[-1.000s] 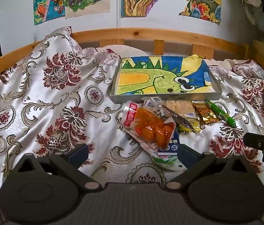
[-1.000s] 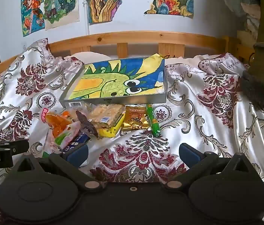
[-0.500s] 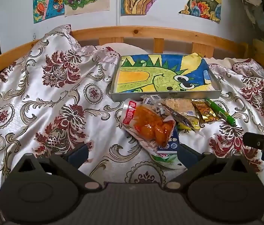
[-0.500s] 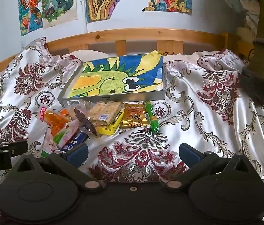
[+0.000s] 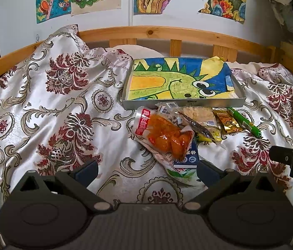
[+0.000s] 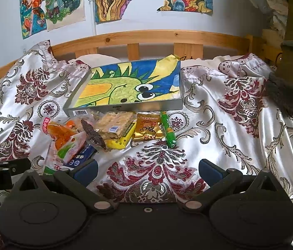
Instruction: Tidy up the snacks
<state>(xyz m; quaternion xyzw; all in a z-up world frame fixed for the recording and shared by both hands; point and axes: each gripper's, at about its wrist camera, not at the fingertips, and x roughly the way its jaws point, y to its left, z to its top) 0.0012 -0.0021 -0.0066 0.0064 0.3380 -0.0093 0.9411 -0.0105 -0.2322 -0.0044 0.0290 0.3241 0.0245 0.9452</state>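
1. Over the last sec almost nothing changed: both views drifted a touch closer to the pile, snacks didn't move.
2. Left gripper (image 5: 146, 169) was open, empty, low over the bed near the orange pouch (image 5: 164, 134).
3. Right gripper (image 6: 147, 169) was also spread open, holding nothing, above bare quilt (image 6: 219, 125).
4. Snacks lay heaped just in front of the tray (image 6: 146, 105), mid-bed; green stick (image 6: 168, 132) at the pile's right end.
5. Judgement: approach only, no sorting begun; tray held no snacks.

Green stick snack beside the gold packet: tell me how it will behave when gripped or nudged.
The green stick snack looks round and slim, so it may roll on the sloping satin bedspread. Its glossy wrapper probably slips between fingers. It seems light and fairly stiff.
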